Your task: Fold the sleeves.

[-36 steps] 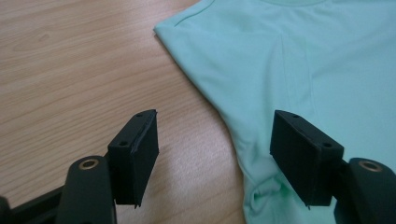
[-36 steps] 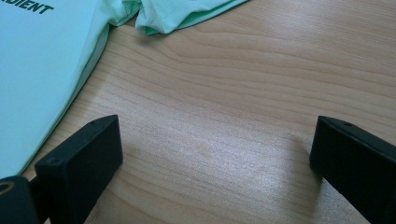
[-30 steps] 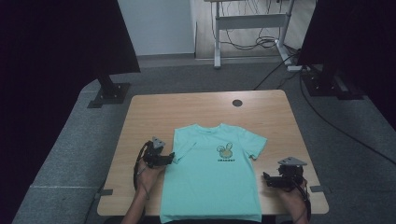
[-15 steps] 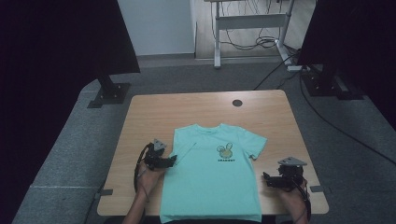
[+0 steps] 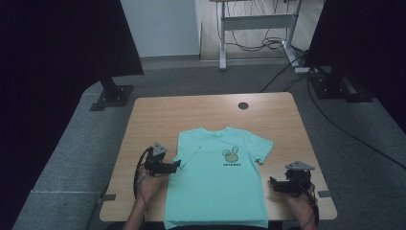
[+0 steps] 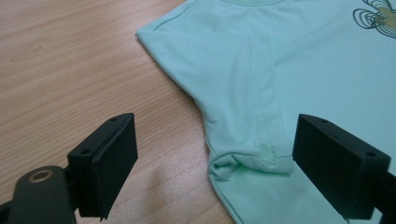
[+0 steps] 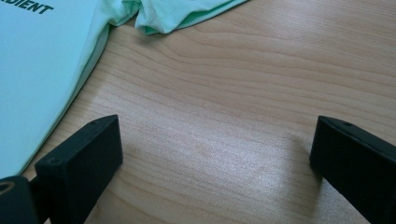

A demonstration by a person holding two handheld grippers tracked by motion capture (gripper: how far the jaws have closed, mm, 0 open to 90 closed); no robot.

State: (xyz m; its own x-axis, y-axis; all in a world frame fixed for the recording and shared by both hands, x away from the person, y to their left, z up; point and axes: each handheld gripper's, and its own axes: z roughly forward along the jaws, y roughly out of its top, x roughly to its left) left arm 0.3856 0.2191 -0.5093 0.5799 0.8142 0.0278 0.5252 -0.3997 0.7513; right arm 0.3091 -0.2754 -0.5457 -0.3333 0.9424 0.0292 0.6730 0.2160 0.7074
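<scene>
The left gripper (image 5: 178, 164), whose jaws had just been opened wide, was seen holding nothing, the folded-in left sleeve (image 6: 254, 107) of the shirt (image 5: 218, 184) evidently released near table (image 5: 201, 110) centre, while the right gripper (image 5: 272, 184) was held open, empty.

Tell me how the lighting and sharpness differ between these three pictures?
High view: dim, with black panels along both upper sides; the t-shirt and table look soft and slightly grainy. Left gripper view: bright and even, sleeve stitching crisp, a soft shadow under the folded sleeve. Right gripper view: bright, wood grain clear up close, a faint shadow along the shirt's edge.
</scene>
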